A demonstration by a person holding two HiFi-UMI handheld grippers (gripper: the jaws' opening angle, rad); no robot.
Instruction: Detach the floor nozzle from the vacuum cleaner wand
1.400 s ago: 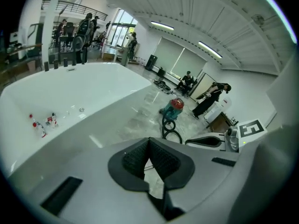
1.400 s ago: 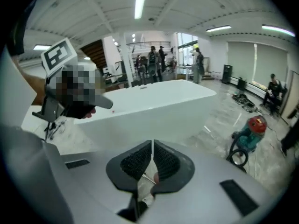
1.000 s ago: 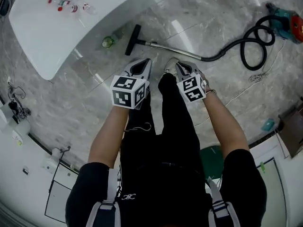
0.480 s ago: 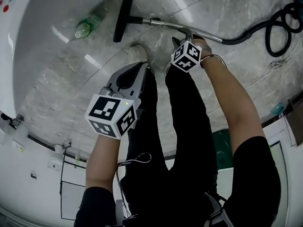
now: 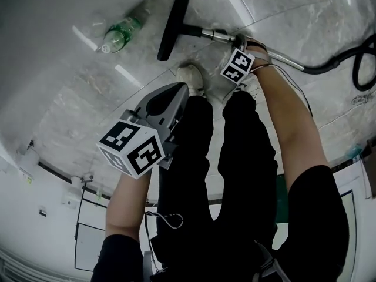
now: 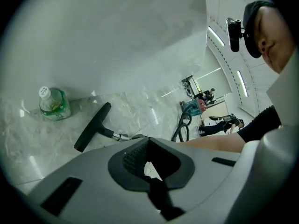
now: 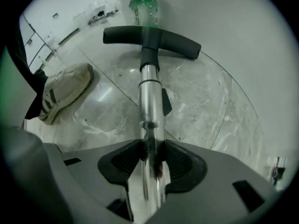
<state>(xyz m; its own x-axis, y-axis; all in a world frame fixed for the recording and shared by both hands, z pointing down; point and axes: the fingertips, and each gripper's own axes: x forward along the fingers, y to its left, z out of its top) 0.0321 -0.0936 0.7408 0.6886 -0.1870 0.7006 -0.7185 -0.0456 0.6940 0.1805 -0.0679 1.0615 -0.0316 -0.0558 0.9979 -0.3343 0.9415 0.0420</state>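
The floor nozzle [image 7: 152, 40], a black bar, lay flat on the floor [image 5: 70, 98], joined by its black neck to the chrome wand [image 7: 148, 101]. The right gripper [image 7: 150, 160] pointed down over the wand a little behind that neck, its jaws spread wide with the tube between them and a pad just beside each flank. The left gripper [image 5: 181, 90] hung above the person's knee, well apart from the nozzle, jaws together on nothing. A pale shoe [image 7: 65, 94] stood near the wand. The floor was glossy grey marble. A green bottle [image 5: 120, 34] lay beyond the nozzle, near the edge of a white table [image 6: 117, 36]; its label was too blurred to read. A black hose [image 5: 346, 63] ran from the wand to a teal vacuum body [image 6: 194, 107].
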